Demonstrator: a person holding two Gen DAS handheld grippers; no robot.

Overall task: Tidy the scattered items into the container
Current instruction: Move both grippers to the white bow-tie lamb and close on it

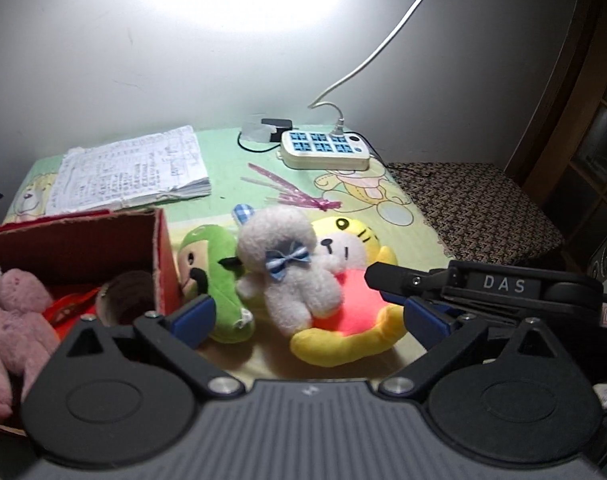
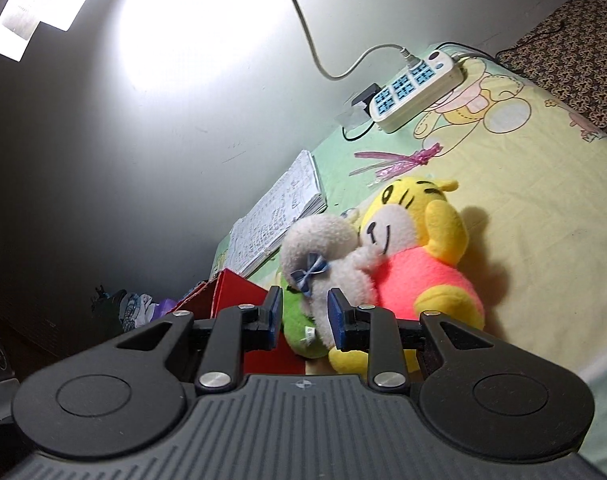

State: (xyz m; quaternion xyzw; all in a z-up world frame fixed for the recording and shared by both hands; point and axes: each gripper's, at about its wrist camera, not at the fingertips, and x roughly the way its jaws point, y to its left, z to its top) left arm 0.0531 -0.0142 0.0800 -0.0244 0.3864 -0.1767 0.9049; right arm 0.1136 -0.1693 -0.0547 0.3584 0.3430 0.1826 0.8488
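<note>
While both grippers hang short of the toys, left gripper spread wide and empty, right gripper narrow, nothing between pads. White plush with blue bow lies just ahead of the right fingers, long axis pointing roughly away from them; right hand looks nearer. It leans on yellow tiger plush, green plush touching its other side. Red box sits at the bedspread's left edge, pink plush already inside. Farther: notebook, power strip near the back edge.
</note>
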